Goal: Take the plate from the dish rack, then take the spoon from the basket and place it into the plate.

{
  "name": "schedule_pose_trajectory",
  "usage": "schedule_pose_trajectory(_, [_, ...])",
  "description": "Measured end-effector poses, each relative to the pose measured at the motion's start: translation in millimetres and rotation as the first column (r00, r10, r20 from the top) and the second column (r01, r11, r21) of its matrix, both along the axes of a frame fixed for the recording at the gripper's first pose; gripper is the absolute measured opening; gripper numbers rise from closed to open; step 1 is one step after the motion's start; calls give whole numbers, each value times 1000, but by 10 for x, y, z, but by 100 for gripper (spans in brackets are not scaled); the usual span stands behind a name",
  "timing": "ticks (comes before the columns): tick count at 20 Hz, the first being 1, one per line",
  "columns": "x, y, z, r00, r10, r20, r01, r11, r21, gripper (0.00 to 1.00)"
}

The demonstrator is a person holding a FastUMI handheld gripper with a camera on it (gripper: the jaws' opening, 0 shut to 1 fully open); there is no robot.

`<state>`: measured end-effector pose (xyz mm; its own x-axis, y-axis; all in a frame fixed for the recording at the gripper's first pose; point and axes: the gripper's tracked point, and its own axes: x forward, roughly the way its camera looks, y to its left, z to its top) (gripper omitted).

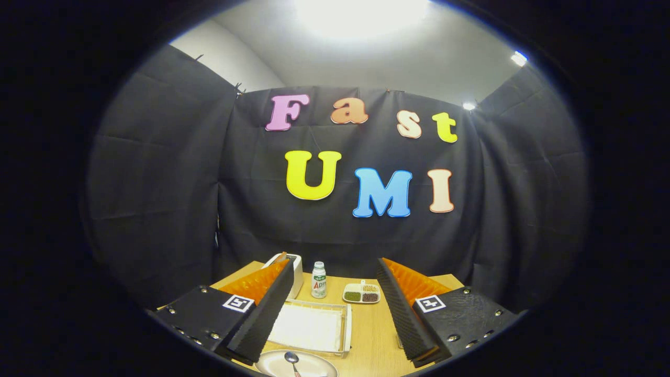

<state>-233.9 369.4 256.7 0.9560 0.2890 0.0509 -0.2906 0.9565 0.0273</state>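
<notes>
Gripper view, gripper (335, 309) (fingers apart), spoon (292, 360) on plate (272, 364)

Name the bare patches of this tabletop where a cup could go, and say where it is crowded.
Bare wood lies on the table between the clear tray and the right finger of the open tongs, nearer than the small sectioned dish. The far side is crowded: white box, bottle, dish. Nearest, the plate holds the spoon.

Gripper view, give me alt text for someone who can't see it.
A spoon lies in a white plate on a wooden table, just below the open gripper, which holds nothing. Beyond the plate sit a clear tray, a small bottle, a divided dish and a white box.
</notes>
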Motion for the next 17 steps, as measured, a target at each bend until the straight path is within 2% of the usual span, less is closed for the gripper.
schedule_pose_trajectory(3, [123,-216,18,999,12,32,-13,999,34,96])
schedule_pose_trajectory(6, [345,-576,77,992,-37,119,31,998,47,96])
schedule_pose_trajectory(9, [556,-1065,105,970,-90,226,79,995,58,96])
schedule_pose_trajectory(12, [760,-1577,31,934,-115,340,99,993,64,96])
schedule_pose_trajectory(17, [1317,-2545,-693,940,-175,295,173,984,34,96])
